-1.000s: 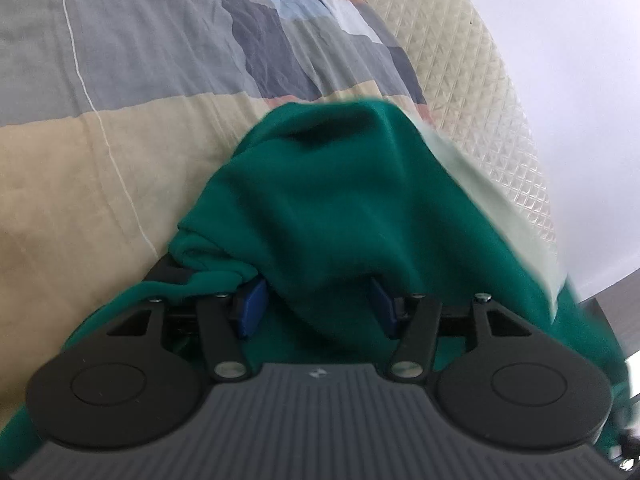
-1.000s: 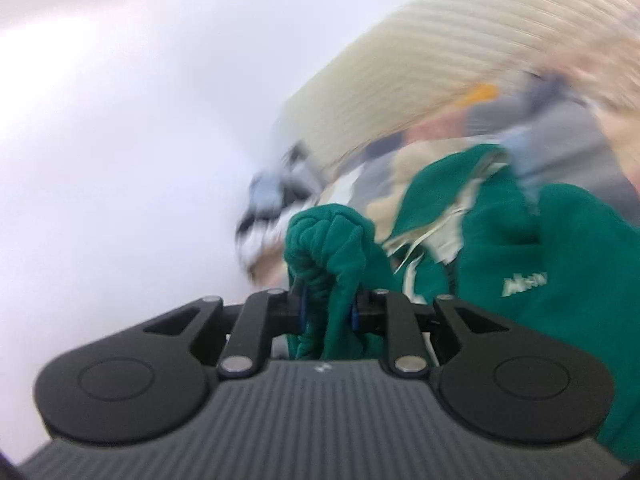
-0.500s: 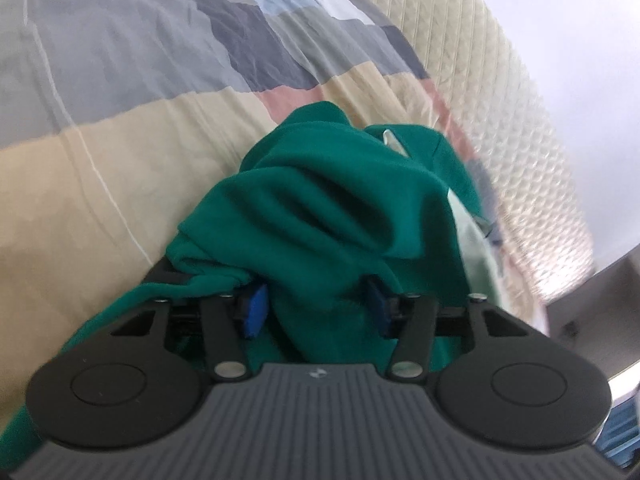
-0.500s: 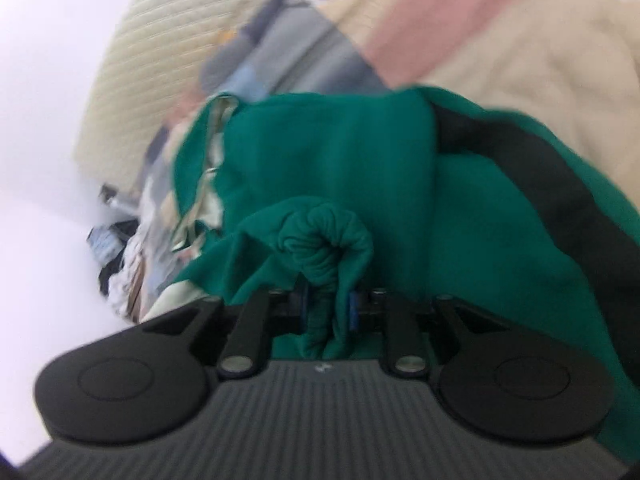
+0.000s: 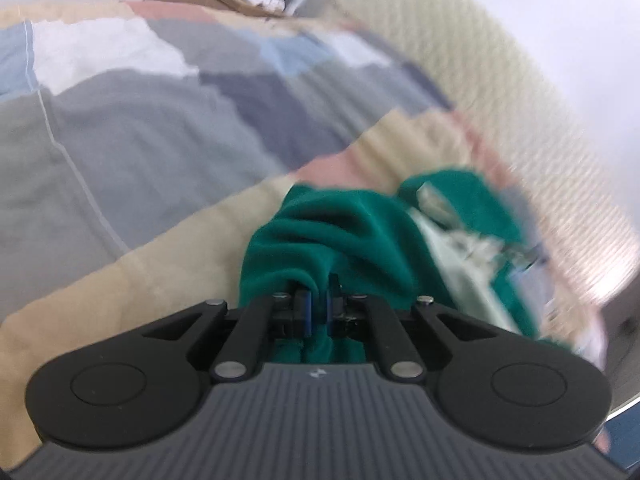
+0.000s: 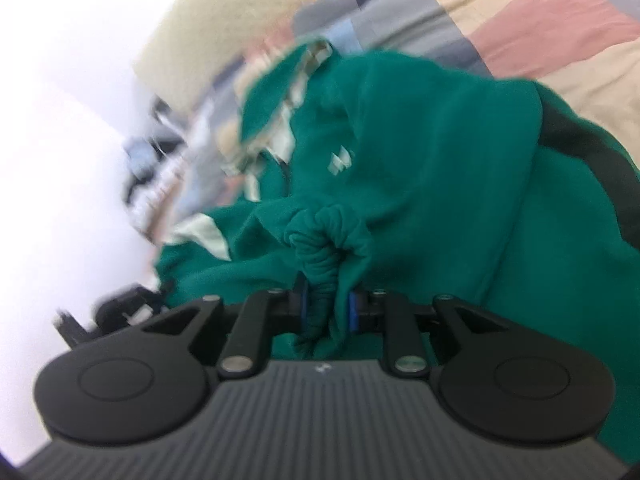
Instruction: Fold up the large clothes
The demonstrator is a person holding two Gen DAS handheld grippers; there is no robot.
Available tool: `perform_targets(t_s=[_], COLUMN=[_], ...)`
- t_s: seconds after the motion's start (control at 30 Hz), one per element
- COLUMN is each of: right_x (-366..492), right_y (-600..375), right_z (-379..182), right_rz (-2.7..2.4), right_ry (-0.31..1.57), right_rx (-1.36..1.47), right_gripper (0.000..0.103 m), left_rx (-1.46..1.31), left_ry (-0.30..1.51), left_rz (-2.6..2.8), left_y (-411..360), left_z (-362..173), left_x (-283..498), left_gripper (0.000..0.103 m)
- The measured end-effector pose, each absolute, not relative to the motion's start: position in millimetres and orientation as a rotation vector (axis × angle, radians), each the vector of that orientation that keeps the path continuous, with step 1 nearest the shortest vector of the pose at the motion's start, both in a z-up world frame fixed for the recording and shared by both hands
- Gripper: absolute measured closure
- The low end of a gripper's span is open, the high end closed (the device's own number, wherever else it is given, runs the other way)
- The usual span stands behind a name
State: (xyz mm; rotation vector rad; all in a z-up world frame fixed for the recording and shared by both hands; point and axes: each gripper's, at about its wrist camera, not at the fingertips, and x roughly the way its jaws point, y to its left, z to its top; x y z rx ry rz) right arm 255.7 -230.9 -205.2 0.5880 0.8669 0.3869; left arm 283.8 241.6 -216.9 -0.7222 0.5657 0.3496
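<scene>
Green garment (image 6: pixel 440 152); patchwork bedspread (image 5: pixel 160 140), seemingly pastel.

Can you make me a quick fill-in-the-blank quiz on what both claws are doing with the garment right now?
1. The garment gripped by both claws is ____ in colour.
2. The right claw is shut on a bunched ____ of it.
3. The left claw has its jaws nearly ____ on the fabric.
4. The garment lies on a patchwork ____.

Missing words: green; cuff; closed; bedspread

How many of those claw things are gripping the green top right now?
2. The left gripper pinches a fold of the green top; the right gripper clamps a bunched, ribbed part.
</scene>
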Motion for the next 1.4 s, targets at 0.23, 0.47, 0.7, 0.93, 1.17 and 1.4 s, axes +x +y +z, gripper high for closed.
perform_targets(t_s=[0.23, 0.47, 0.7, 0.93, 1.17, 1.4], right_x=[271.7, 248.0, 228.3, 318.1, 487.0, 611.2], right_y=[-232.5, -229.9, -234.9, -224.4, -199.6, -167.5], right_z=[-235.6, -197.3, -139.7, -115.8, -138.1, -165.6], right_rz=[0.309, 0.311, 0.382, 0.373, 0.363, 0.301], right_ry=[0.923, 0.878, 0.732, 0.657, 0.645, 0.677], right_rx=[0.528, 0.441, 0.443, 0.336, 0.409, 0.43], right_gripper=[0.076, 0.055, 0.02, 0.02, 0.021, 0.021], left_rx=[-0.632, -0.643, -0.536, -0.552, -0.492, -0.527], left_ry=[0.607, 0.567, 0.498, 0.563, 0.603, 0.674], left_rz=[0.344, 0.33, 0.126, 0.095, 0.103, 0.171], left_y=[235.3, 225.7, 195.5, 186.8, 205.7, 249.0], left_z=[-216.1, -162.8, -92.4, -93.8, -129.3, -182.3], left_x=[280.4, 222.0, 230.1, 349.5, 490.1, 588.5], left_gripper=[0.092, 0.04, 0.035, 0.033, 0.033, 0.033])
